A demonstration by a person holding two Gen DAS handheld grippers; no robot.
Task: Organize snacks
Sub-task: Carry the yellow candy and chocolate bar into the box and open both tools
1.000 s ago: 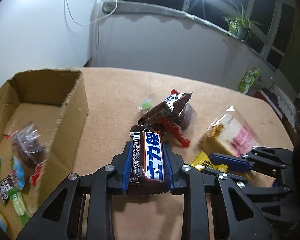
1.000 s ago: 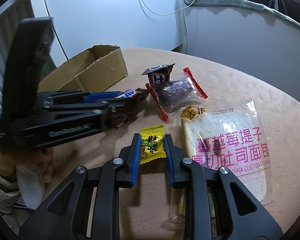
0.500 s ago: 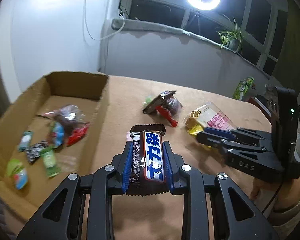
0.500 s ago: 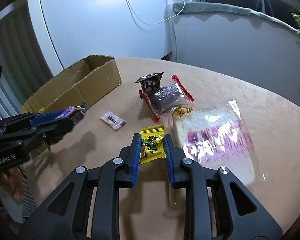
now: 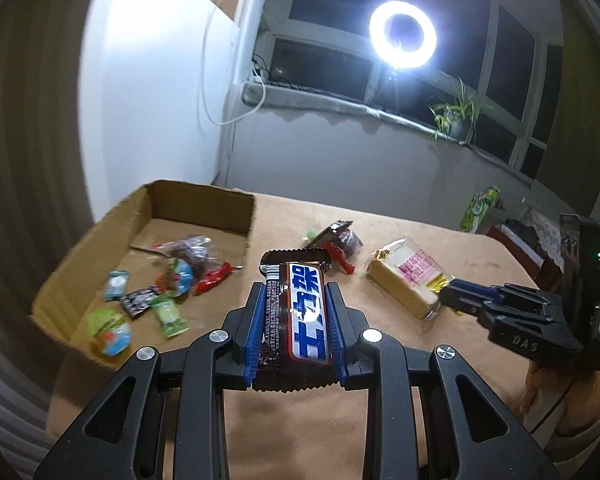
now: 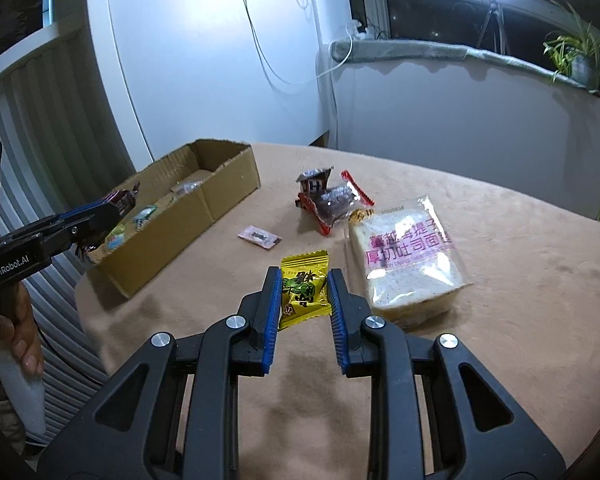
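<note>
Snacks lie partly in a cardboard box (image 5: 204, 204) and partly loose on the tan tabletop (image 6: 500, 264). The left gripper (image 5: 296, 312) has its jaws closed on a brown chocolate bar (image 5: 300, 316) with a blue-and-white label, held lengthwise between the blue pads above the tabletop, just beside the box's near corner. The right gripper (image 6: 304, 296) has its jaws clamped on a small yellow candy packet (image 6: 304, 290), lifted clear of the cloth. In the right wrist view the left gripper (image 6: 104, 210) shows at the left edge, its tip over the box with the bar's end sticking out. Inside the box sit several small wrapped sweets (image 5: 148, 300) in green, blue and black wrappers and a clear bag with a dark cake (image 5: 192, 252). On the tabletop, well apart from the box, a bag of sliced toast bread (image 6: 408, 256) lies next to a red-edged cake bag (image 6: 336, 200) and a small brown packet (image 6: 314, 182), which touch each other. A little pink sachet (image 6: 259, 236) lies alone between the box and the bread. A ring light (image 5: 403, 35) glows above the windowsill.
</note>
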